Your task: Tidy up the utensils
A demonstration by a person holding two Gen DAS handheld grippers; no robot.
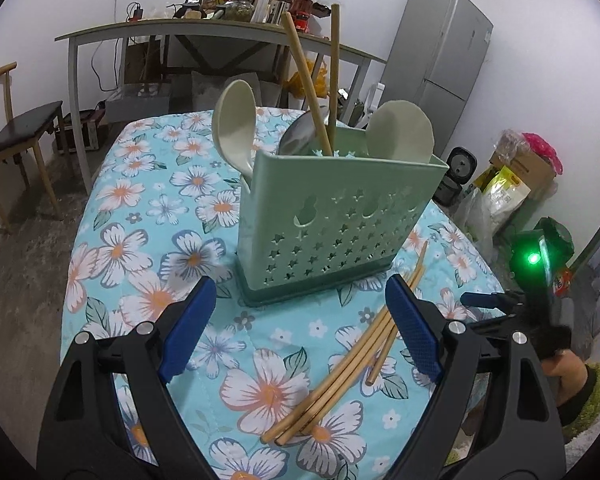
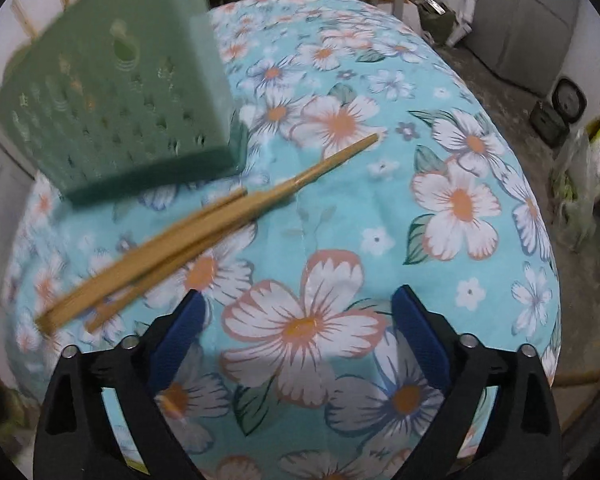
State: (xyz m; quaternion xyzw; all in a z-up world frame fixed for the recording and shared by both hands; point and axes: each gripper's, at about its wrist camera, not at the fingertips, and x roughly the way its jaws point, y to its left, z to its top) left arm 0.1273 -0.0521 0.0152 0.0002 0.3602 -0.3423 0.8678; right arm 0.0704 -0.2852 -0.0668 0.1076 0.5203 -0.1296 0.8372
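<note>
2 grippers, left (image 1: 300, 320) & right (image 2: 298, 328), fingers spread; chopsticks (image 2: 204, 228) blurred.

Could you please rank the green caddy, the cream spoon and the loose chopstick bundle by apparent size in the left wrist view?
1. Caddy, clearly largest.
2. Chopstick bundle, long but thin; being nearer the camera inflates it.
3. Spoon, smallest visible part; its handle is hidden behind the caddy.

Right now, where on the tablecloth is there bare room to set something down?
Free: the cloth left of the green caddy, and the near-right stretch right of the loose chopsticks. Crowded: in front of the caddy, where those chopsticks lie.
</note>
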